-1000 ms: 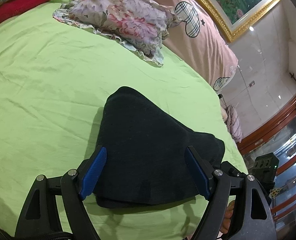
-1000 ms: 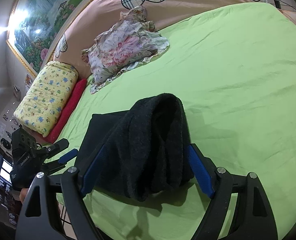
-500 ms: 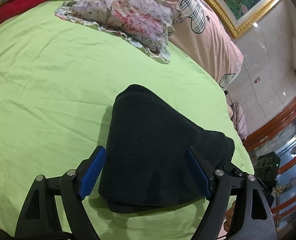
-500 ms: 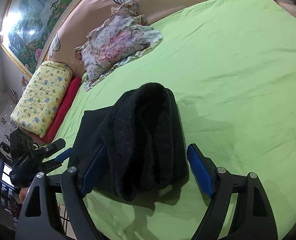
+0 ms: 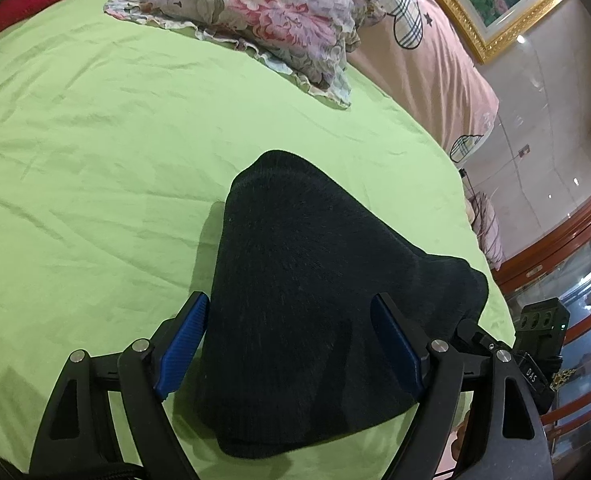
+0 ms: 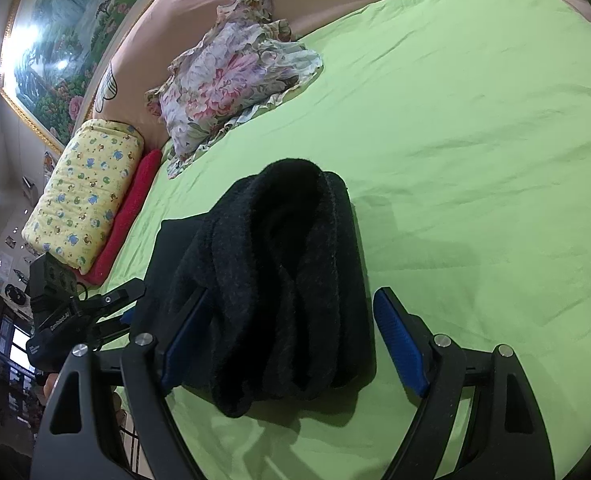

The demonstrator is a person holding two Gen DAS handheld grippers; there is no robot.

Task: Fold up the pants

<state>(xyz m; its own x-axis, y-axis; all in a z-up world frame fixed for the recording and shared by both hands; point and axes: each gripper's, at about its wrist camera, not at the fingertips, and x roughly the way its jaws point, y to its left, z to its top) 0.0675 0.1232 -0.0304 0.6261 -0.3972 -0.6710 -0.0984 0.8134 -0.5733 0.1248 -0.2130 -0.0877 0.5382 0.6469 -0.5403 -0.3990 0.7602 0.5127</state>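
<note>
The black pants [image 5: 315,300] lie folded into a thick bundle on the green bed sheet [image 5: 95,160]. In the right wrist view the pants [image 6: 279,280] show their rolled, layered end. My left gripper [image 5: 291,340] is open, its blue pads on either side of the bundle's near edge, holding nothing. My right gripper [image 6: 291,344] is open too, straddling the bundle's other end without gripping it. Each gripper shows in the other's view: the right one [image 5: 535,344] at the far right, the left one [image 6: 79,312] at the left.
A floral pillow [image 5: 263,20] lies at the head of the bed against a pink headboard [image 5: 435,60]. A yellow patterned pillow [image 6: 83,196] and a red cloth [image 6: 131,212] sit at one side. A wooden cabinet [image 5: 567,264] stands past the bed edge.
Both grippers have drawn back slightly from the bundle, staying open. The folded pants lie still on the sheet.
</note>
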